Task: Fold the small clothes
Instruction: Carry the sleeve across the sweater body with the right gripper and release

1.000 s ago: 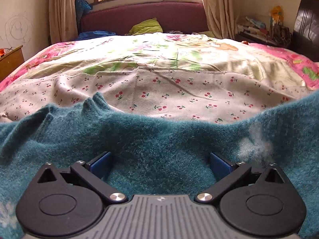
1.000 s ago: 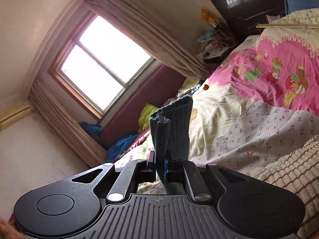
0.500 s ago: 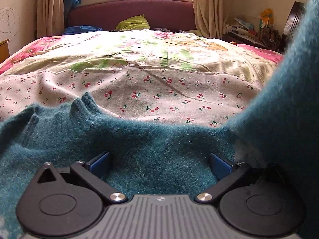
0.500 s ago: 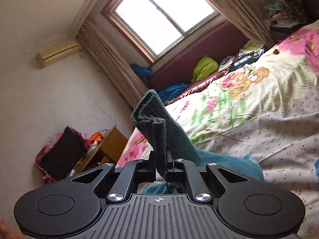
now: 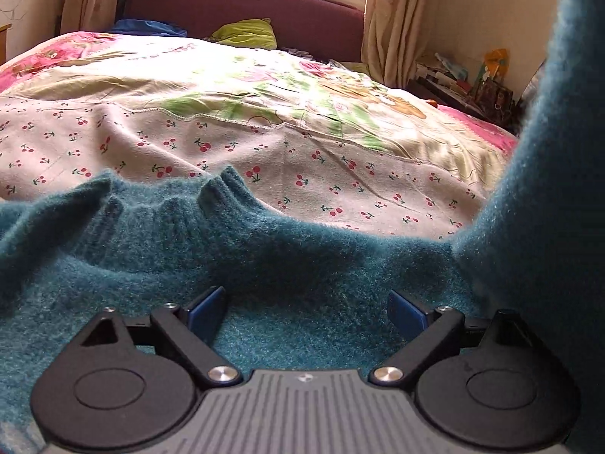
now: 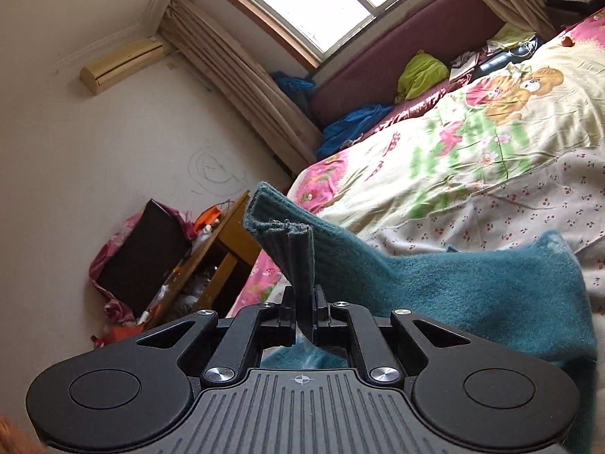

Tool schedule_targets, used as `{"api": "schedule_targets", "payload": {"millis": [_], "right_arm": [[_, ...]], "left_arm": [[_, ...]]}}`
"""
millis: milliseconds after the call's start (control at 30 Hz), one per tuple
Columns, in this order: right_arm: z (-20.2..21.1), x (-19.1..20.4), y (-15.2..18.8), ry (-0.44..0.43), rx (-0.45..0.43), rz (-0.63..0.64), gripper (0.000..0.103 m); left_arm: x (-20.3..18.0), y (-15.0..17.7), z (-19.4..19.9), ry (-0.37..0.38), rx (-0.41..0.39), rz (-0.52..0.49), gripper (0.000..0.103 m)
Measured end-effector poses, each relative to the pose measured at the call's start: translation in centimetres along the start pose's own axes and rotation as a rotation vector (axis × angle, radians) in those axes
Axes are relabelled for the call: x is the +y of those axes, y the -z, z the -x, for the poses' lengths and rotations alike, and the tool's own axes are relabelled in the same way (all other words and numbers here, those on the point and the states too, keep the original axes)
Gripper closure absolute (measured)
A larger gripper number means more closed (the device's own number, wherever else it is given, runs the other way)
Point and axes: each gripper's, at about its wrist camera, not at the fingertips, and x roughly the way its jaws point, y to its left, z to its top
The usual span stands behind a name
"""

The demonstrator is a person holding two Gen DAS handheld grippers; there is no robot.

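Observation:
A fuzzy teal sweater (image 5: 287,257) lies on the bed, its ribbed collar (image 5: 166,204) toward the headboard. My left gripper (image 5: 304,312) is open, its blue pads (image 5: 206,308) spread wide and resting low on the sweater's body. My right gripper (image 6: 304,316) is shut on the ribbed cuff of a teal sleeve (image 6: 287,234), which stands up between the jaws. The lifted sleeve (image 5: 544,174) rises along the right edge of the left wrist view. In the right wrist view the sleeve trails down to the sweater (image 6: 472,287) on the bed.
The bed has a cherry-print sheet (image 5: 234,155) and a cartoon quilt (image 6: 491,125). A maroon headboard (image 5: 242,11) with green and blue clothes is at the far end. A wooden nightstand (image 6: 215,249) with clutter stands by the left wall. A cluttered shelf (image 5: 465,87) stands at the right.
My right gripper has carried the sleeve up and leftward over the sweater, swinging its view from the window toward the left wall. The sleeve now fills the left view's right edge. The left gripper stays open.

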Motion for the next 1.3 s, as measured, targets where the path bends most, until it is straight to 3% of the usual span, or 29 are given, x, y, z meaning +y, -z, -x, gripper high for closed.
{"api": "schedule_targets", "payload": {"millis": [200, 400, 533, 833, 933, 1067, 1167, 1300], "right_arm": [[-4.0, -0.2, 1.0, 0.003, 0.052, -0.031, 0.095], [-8.7, -0.2, 4.7, 0.048, 0.144, -0.002, 0.095], [-12.0, -0.9, 7.2, 0.087, 0.182, -0.022, 0.095], [-16.9, -1.0, 10.2, 0.143, 0.153, 0.012, 0.094], [-18.9, -1.8, 11.0, 0.165, 0.212, 0.001, 0.09], [-19.0, -3.0, 12.1, 0.153, 0.281, -0.006, 0.089], [-17.1, -2.7, 11.5, 0.121, 0.248, 0.001, 0.089], [-12.1, -2.7, 9.3, 0.074, 0.159, 0.061, 0.089]], "left_arm": [[7.2, 1.7, 5.2, -0.076, -0.018, 0.057, 0.005], [12.7, 4.3, 9.8, -0.068, -0.064, 0.158, 0.005], [14.0, 5.1, 11.7, -0.066, -0.089, 0.2, 0.007], [15.3, 7.4, 15.0, -0.078, -0.108, 0.224, 0.011], [15.2, 8.0, 15.7, -0.095, -0.108, 0.213, 0.011], [14.1, 8.9, 16.3, -0.141, -0.095, 0.136, 0.011], [13.6, 9.5, 17.2, -0.162, -0.104, 0.115, 0.011], [14.8, 10.4, 19.7, -0.166, -0.116, 0.207, 0.011]]}}
